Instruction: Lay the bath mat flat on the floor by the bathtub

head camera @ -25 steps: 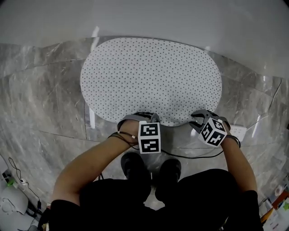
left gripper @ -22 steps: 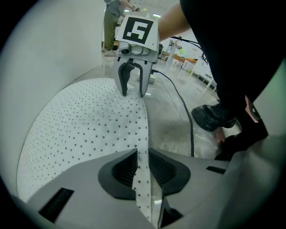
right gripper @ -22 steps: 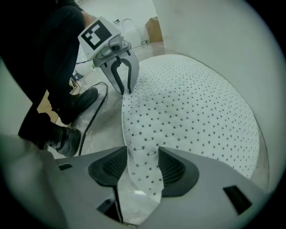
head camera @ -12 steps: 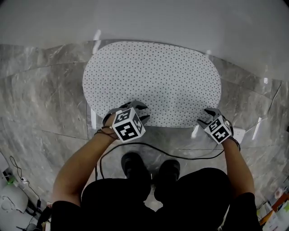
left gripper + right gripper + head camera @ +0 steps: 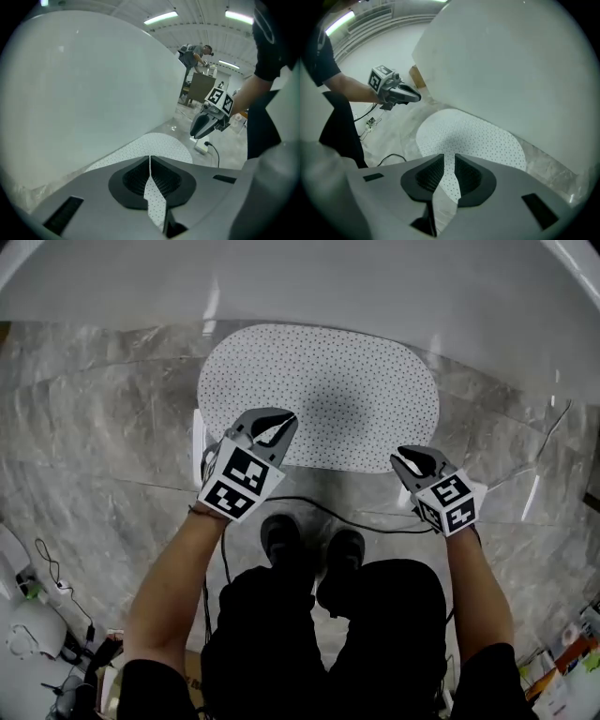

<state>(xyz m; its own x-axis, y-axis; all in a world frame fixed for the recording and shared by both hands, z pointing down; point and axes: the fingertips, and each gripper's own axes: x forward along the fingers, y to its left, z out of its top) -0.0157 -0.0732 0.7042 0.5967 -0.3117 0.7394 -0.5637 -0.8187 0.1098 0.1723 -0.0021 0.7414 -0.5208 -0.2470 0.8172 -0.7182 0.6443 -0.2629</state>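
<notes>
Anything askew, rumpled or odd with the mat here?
Nothing stands out. The bath mat lies flat on the marble floor alongside the bathtub, with no fold or lifted edge visible. A thin black cable crosses the floor just short of it.

Grey two-jaw left tool (image 5: 284,418) angles downward, jaws together and empty. Matching grey right tool (image 5: 405,461) angles likewise; its jaws have just been closing and stand slightly apart, nothing between.

My bath mat (image 5: 319,395) is white, speckled all over with small dark dots. The floor (image 5: 94,474) beneath it is grey marble with paler veins, the bathtub (image 5: 328,282) plain white, my shoes (image 5: 281,542) black.
</notes>
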